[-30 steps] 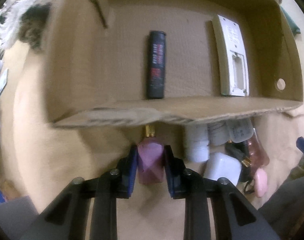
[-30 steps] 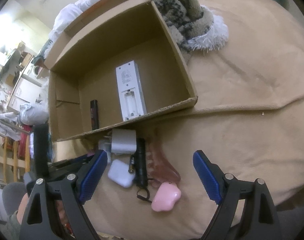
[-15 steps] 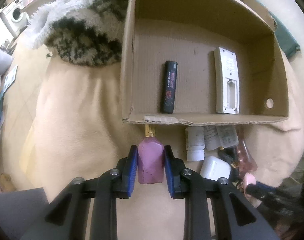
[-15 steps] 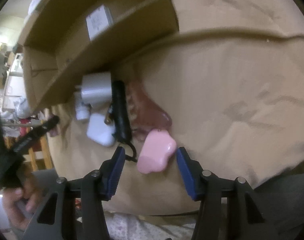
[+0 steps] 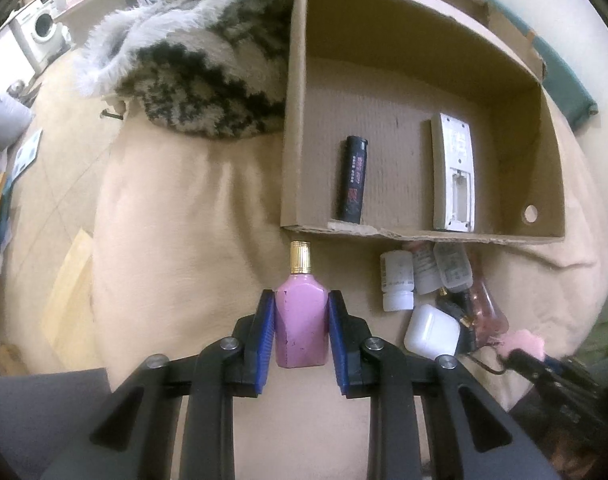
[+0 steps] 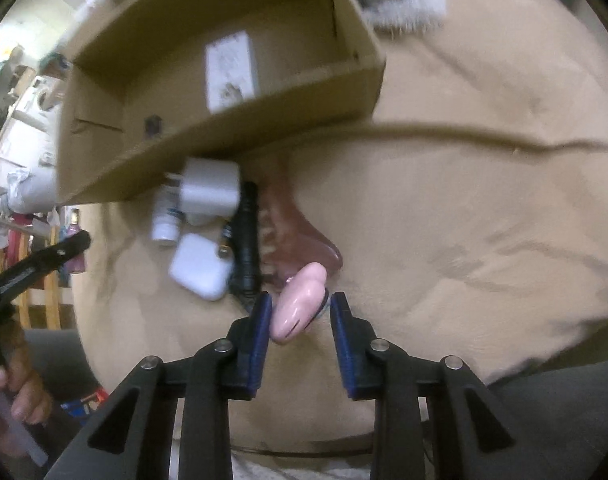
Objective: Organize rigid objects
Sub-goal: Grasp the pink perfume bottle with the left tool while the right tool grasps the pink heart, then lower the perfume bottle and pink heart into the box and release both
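My left gripper [image 5: 301, 298] is shut on a pink bottle [image 5: 301, 328] with a gold cap, held above the beige cover just in front of the cardboard box [image 5: 295, 120]. Inside the box lie a black tube [image 5: 354, 180] and a white remote [image 5: 452, 176]. My right gripper [image 6: 299, 302] has its jaws closing on a pink paw-shaped case [image 6: 299, 300], which stands tipped on edge between the pads. Behind it lie a brown hair claw [image 6: 304, 232], a black flashlight [image 6: 245, 236], a white earbud case [image 6: 199, 266] and a white charger [image 6: 209, 192].
Small white bottles [image 5: 396, 276] lie against the box's front wall [image 6: 223, 148]. A fuzzy patterned blanket [image 5: 191, 60] is heaped left of the box. Everything rests on a soft beige cover [image 5: 175, 240]. A person's hand [image 6: 19, 396] holds the left gripper.
My left gripper has lifted the pink bottle, so the box looks farther away. My right gripper came down over the pink case and its wide jaws closed in, tipping the case on edge.
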Action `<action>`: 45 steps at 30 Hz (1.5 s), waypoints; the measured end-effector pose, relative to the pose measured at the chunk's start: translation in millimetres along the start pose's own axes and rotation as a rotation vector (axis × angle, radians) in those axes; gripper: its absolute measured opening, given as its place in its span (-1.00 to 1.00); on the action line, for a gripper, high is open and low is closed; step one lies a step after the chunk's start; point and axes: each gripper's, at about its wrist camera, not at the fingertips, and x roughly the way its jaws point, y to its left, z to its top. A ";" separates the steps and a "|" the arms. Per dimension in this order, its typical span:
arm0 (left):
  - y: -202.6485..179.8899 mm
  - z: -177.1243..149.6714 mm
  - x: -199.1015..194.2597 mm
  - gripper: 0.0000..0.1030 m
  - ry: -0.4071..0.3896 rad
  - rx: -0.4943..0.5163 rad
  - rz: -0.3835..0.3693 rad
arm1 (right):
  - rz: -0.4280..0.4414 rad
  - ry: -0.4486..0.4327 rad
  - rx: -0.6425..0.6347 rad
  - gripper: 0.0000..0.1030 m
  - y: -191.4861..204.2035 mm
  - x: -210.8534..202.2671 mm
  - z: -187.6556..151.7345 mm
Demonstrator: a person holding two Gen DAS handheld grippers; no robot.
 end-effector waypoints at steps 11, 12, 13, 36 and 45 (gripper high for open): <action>0.8 -0.2 -7.2 -0.56 -0.024 -0.001 0.004 | 0.089 -0.140 -0.071 -0.58 14.7 -42.6 -0.2; 0.5 -0.3 -6.6 -0.56 -0.023 -0.002 0.005 | 0.105 -0.147 -0.064 -0.58 11.1 -43.8 0.0; 0.3 -0.4 -5.9 -0.56 -0.022 -0.002 0.003 | 0.133 -0.162 -0.061 -0.58 10.5 -46.2 1.0; -21.2 8.0 -68.3 -0.56 -0.191 0.037 -0.033 | 0.273 -0.292 -0.039 -0.57 23.0 -58.0 75.3; -61.2 66.1 -40.5 -0.56 -0.189 0.143 0.007 | 0.247 -0.243 -0.011 -0.57 20.1 -24.9 109.8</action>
